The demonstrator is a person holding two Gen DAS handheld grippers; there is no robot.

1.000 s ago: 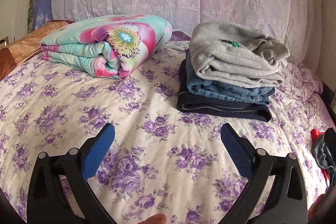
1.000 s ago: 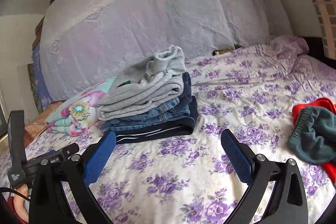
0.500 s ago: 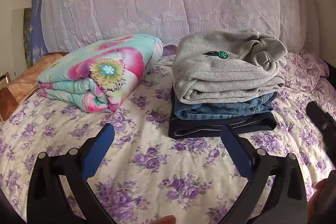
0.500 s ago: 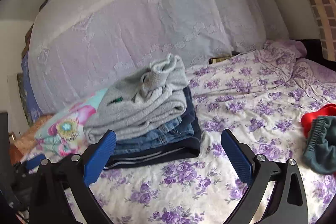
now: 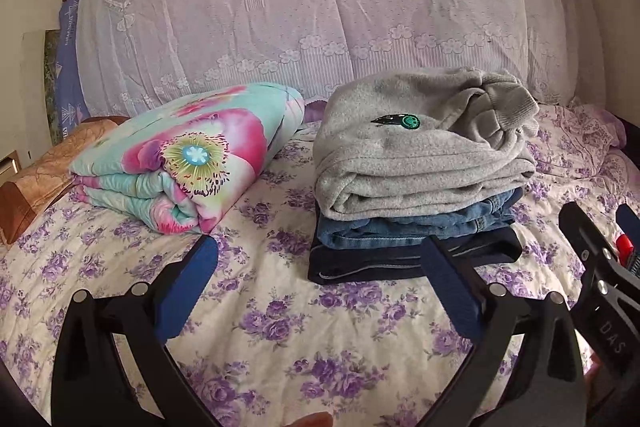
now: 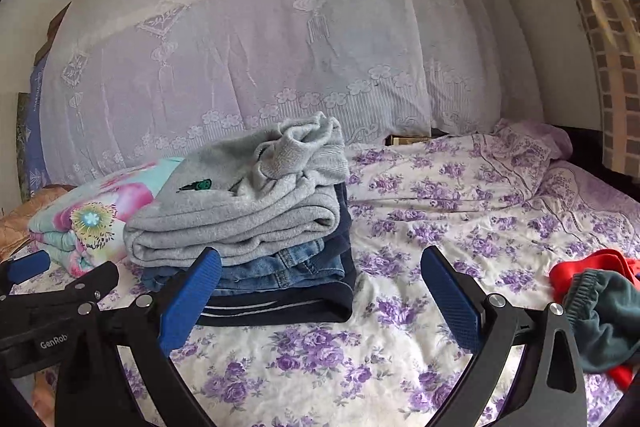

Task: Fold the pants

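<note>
Both blue-padded fingers of the left gripper (image 5: 318, 279) are spread wide apart and hold nothing; they hover over the white bedsheet with purple flowers (image 5: 280, 323). On the right gripper (image 6: 320, 291) the fingers are spread in the same way, with nothing between them.

On the bedsheet, just beyond both grippers, stands a pile of folded clothes. Grey fleece pants with a small green and black emblem (image 5: 420, 155) lie on top, folded, with the ribbed cuff bunched up at the far right end. Under them are folded blue denim jeans (image 5: 416, 225), and at the bottom lies a dark navy garment with a thin light stripe (image 5: 400, 259). In the left wrist view the right finger of the left gripper is in front of the lower right part of this pile.

Beside the pile, on its left, lies a folded quilt in turquoise and pink with a big flower print (image 5: 188, 159), apart from the pile. Behind all this a white lace cloth (image 5: 320, 7) covers the head of the bed.

In the right wrist view a dark green garment with an elastic band (image 6: 604, 319) lies on something red (image 6: 588, 267) at the right edge, well apart from the pile. At the left edge of this view the left gripper appears as a black frame with a blue pad.
</note>
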